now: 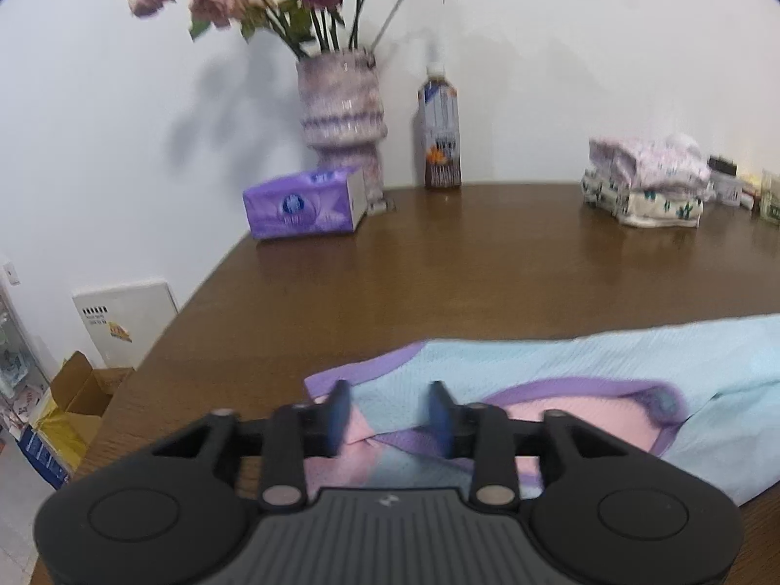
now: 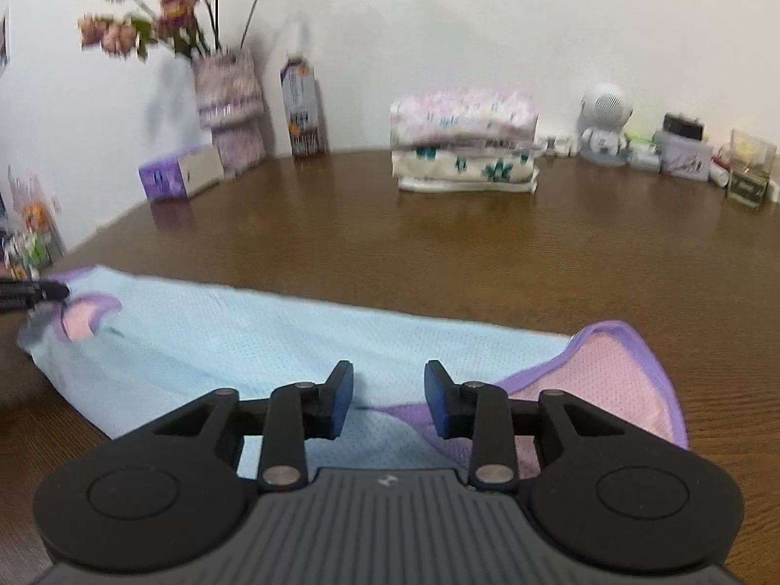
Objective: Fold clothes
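A light blue shirt (image 2: 253, 341) with purple trim and a pink lining lies spread along the near side of the brown table (image 2: 438, 243), folded lengthwise into a long band. The left gripper (image 1: 390, 412) hangs over one end of the shirt, its blue pads apart with the cloth lying loose beneath them – nothing pinched. The right gripper (image 2: 388, 399) hangs over the other end, just beside the turned-up pink and purple corner, and its jaws stand apart too, the fabric flat below the gap. In the right wrist view the tip of the left gripper shows at the far left end of the shirt, touching or nearly touching the cloth there; I cannot tell which.

Beyond the shirt, toward the wall, sits a stack of folded clothes (image 2: 465, 146) – pink print on top, cream with green figures underneath. To the left of that stack stand a drink bottle (image 1: 438, 136), a vase of faded flowers (image 1: 341, 112) and a purple tissue box (image 1: 304, 204). To the right of the stack there is a small white figurine (image 2: 604, 122) and a row of little boxes and jars (image 2: 692, 156)
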`<state>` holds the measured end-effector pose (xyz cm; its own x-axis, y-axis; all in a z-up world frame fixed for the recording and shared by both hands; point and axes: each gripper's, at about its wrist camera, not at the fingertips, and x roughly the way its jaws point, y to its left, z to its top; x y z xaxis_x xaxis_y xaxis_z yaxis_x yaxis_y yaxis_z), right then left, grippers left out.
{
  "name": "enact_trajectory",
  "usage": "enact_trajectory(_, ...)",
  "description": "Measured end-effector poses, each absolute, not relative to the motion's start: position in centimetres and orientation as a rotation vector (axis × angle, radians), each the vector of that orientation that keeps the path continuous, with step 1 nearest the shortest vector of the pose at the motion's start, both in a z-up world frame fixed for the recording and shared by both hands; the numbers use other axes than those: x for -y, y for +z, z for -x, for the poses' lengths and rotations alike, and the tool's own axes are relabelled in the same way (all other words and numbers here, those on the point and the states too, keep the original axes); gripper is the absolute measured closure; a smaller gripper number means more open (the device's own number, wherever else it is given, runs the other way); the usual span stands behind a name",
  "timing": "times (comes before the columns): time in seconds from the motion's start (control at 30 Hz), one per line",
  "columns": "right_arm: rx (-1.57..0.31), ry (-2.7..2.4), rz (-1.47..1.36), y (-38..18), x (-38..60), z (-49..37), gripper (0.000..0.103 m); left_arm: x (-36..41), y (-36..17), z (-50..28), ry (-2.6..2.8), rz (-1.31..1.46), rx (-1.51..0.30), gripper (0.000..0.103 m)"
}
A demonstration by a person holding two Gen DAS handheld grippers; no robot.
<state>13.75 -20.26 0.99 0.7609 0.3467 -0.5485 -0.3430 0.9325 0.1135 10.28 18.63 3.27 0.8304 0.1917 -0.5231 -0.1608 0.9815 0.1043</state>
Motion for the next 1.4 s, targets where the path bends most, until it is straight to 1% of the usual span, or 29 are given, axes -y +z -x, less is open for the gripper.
enact_trajectory(0.03,-0.588,0.368,-0.005,1.3,20.3,-13.5,0.057,-18.4,3.6,-10.0,0.183,-0.050,-0.547,0.052)
enact_trajectory(0.07,-0.583,0.363,-0.007,1.5,20.4,-13.2,0.054,-18.3,3.9,-9.7,0.175,-0.038,-0.531,0.048)
enact_trajectory(0.1,-0.583,0.361,-0.011,1.6,20.4,-13.1,0.053,-18.2,4.1,-9.4,0.166,-0.023,-0.514,0.039)
enact_trajectory(0.13,-0.584,0.359,-0.015,1.7,20.5,-12.9,0.050,-18.1,4.3,-9.1,0.157,-0.009,-0.499,0.028)
enact_trajectory(0.2,-0.586,0.355,-0.023,1.8,20.6,-12.6,0.043,-17.8,4.7,-8.6,0.143,0.014,-0.473,0.016)
enact_trajectory(0.23,-0.585,0.353,-0.027,1.9,20.6,-12.4,0.036,-17.6,4.7,-8.3,0.140,0.020,-0.463,0.014)
enact_trajectory(0.27,-0.583,0.351,-0.032,1.9,20.7,-12.2,0.030,-17.5,4.8,-8.0,0.135,0.027,-0.455,0.013)
enact_trajectory(0.33,-0.575,0.350,-0.036,2.0,20.8,-11.8,0.023,-17.4,4.9,-7.6,0.127,0.047,-0.450,0.011)
enact_trajectory(0.4,-0.569,0.351,-0.036,2.2,20.7,-11.4,0.020,-17.3,4.9,-7.2,0.120,0.067,-0.450,0.010)
enact_trajectory(0.53,-0.564,0.351,-0.040,2.3,20.6,-10.9,0.005,-17.1,4.6,-6.4,0.120,0.084,-0.457,0.010)
enact_trajectory(0.67,-0.568,0.359,-0.054,2.1,20.6,-10.5,0.001,-16.8,4.0,-5.8,0.119,0.117,-0.457,0.010)
enact_trajectory(1.03,-0.599,0.358,-0.076,1.0,20.7,-9.5,0.001,-14.6,2.8,-5.5,0.042,0.149,-0.493,0.008)
enact_trajectory(1.4,-0.603,0.335,-0.072,0.5,20.9,-8.8,0.001,-14.8,2.3,-5.4,0.062,0.191,-0.506,0.007)
